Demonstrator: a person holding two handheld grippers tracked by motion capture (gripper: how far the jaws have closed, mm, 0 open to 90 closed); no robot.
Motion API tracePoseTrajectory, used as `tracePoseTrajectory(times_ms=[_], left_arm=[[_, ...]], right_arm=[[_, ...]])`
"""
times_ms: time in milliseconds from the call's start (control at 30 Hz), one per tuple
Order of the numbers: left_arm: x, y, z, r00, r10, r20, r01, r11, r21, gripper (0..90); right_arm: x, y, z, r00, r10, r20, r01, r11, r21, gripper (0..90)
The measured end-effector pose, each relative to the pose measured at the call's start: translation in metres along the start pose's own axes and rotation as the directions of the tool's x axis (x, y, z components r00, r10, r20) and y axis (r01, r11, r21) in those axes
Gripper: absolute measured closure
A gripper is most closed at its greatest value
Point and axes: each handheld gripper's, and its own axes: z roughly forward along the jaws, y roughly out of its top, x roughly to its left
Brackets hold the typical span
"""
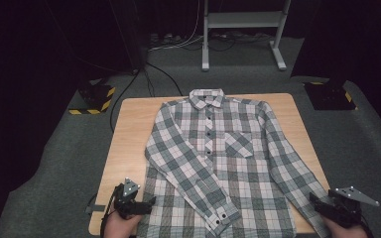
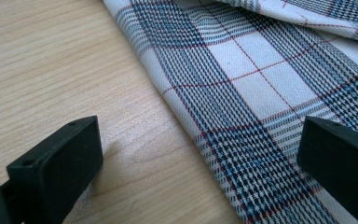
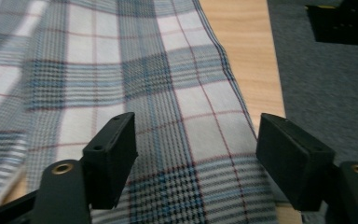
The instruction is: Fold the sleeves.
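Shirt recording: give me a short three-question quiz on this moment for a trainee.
1. True or false: the shirt lies buttoned, front up, collar at the table's far edge.
2. Which sleeve crosses the shirt's front? A) the one on the left gripper's side B) the one on the right gripper's side C) neither
3. What lies between the right gripper's jaws?

Key
1. True.
2. A: it runs slantwise, its cuff near the hem; the other sleeve lies along the shirt's side.
3. The end of that straight sleeve; the jaws straddle it, pads not yet pressing.
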Motion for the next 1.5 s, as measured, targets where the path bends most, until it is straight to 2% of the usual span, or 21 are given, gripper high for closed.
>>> tracePoseTrajectory(times_ms=[67, 133, 267, 300, 367, 400, 467, 500, 567, 600, 633, 733, 933, 1067, 1167, 1200, 1267, 1433, 1500], left_arm=[[0.000, 0.000, 0.000, 1.0000, 0.000, 0.000, 0.000, 1.0000, 0.000, 0.3], [0.000, 0.000, 0.000, 1.0000, 0.000, 0.000, 0.000, 1.0000, 0.000, 0.3], [0.000, 0.000, 0.000, 1.0000, 0.000, 0.000, 0.000, 1.0000, 0.000, 0.3], [0.000, 0.000, 0.000, 1.0000, 0.000, 0.000, 0.000, 1.0000, 0.000, 0.3], [0.000, 0.000, 0.000, 1.0000, 0.000, 0.000, 0.000, 1.0000, 0.000, 0.3], [0.000, 0.000, 0.000, 1.0000, 0.000, 0.000, 0.000, 1.0000, 0.000, 0.3], [0.000, 0.000, 0.000, 1.0000, 0.000, -0.001, 0.000, 1.0000, 0.000, 0.3], [0.000, 0.000, 0.000, 1.0000, 0.000, -0.001, 0.000, 1.0000, 0.000, 0.3], [0.000, 0.000, 0.000, 1.0000, 0.002, -0.001, -0.002, 1.0000, 0.000, 0.3], [0.000, 0.000, 0.000, 1.0000, 0.003, 0.000, -0.003, 1.0000, 0.000, 0.3], [0.000, 0.000, 0.000, 1.0000, 0.003, 0.000, -0.003, 1.0000, 0.000, 0.3], [0.000, 0.000, 0.000, 1.0000, 0.004, 0.001, -0.004, 1.0000, 0.000, 0.3], [0.000, 0.000, 0.000, 1.0000, 0.004, 0.002, -0.004, 1.0000, 0.000, 0.3], [0.000, 0.000, 0.000, 1.0000, 0.005, 0.002, -0.005, 1.0000, 0.000, 0.3], [0.000, 0.000, 0.000, 1.0000, 0.005, 0.002, -0.005, 1.0000, 0.000, 0.3], [0.000, 0.000, 0.000, 1.0000, 0.005, 0.002, -0.005, 1.0000, 0.000, 0.3], [0.000, 0.000, 0.000, 1.0000, 0.005, 0.002, -0.005, 1.0000, 0.000, 0.3], [0.000, 0.000, 0.000, 1.0000, 0.005, 0.002, -0.005, 1.0000, 0.000, 0.3], [0.000, 0.000, 0.000, 1.0000, 0.005, 0.002, -0.005, 1.0000, 0.000, 0.3]], right_arm=[[-0.001, -0.002, 0.002, 0.9998, 0.000, 0.020, 0.000, 1.000, 0.012, 32.1], [-0.002, -0.003, 0.005, 0.9996, 0.015, 0.023, -0.015, 1.000, 0.017, 33.7], [-0.003, -0.004, 0.006, 0.9994, 0.011, 0.032, -0.011, 1.000, 0.011, 40.0], [-0.003, -0.005, 0.006, 0.9992, 0.011, 0.039, -0.011, 1.000, 0.000, 47.8], [-0.002, -0.006, 0.006, 0.9991, 0.008, 0.042, -0.008, 1.000, -0.001, 50.9], [-0.001, -0.007, 0.006, 0.9986, 0.001, 0.053, -0.001, 1.000, -0.006, 58.0], [0.000, -0.007, 0.006, 0.9984, -0.004, 0.057, 0.004, 1.000, -0.006, 60.9], [0.001, -0.007, 0.006, 0.9979, -0.015, 0.064, 0.015, 1.000, -0.008, 66.6], [0.002, -0.007, 0.006, 0.9978, -0.016, 0.065, 0.017, 1.000, -0.009, 68.9], [0.003, -0.008, 0.006, 0.9978, -0.020, 0.063, 0.021, 1.000, -0.011, 74.0], [0.003, -0.008, 0.006, 0.9978, -0.020, 0.063, 0.021, 1.000, -0.011, 74.0], [0.005, -0.008, 0.006, 0.9985, -0.028, 0.047, 0.029, 1.000, -0.010, 85.2], [0.003, -0.009, 0.002, 0.9997, -0.007, 0.025, 0.007, 1.000, -0.022, 86.6], [0.005, -0.002, -0.013, 0.9999, 0.013, 0.007, -0.012, 0.993, -0.117, 86.4], [0.008, 0.001, -0.018, 0.9998, 0.018, -0.007, -0.019, 0.989, -0.148, 86.4], [0.011, 0.004, -0.023, 0.9996, 0.022, -0.019, -0.025, 0.984, -0.178, 86.4], [0.015, 0.007, -0.027, 0.9990, 0.024, -0.037, -0.031, 0.979, -0.202, 86.3], [0.025, 0.013, -0.034, 0.9980, 0.009, -0.063, -0.024, 0.971, -0.237, 86.1], [0.035, 0.018, -0.038, 0.9968, -0.004, -0.080, -0.017, 0.966, -0.258, 86.1]])
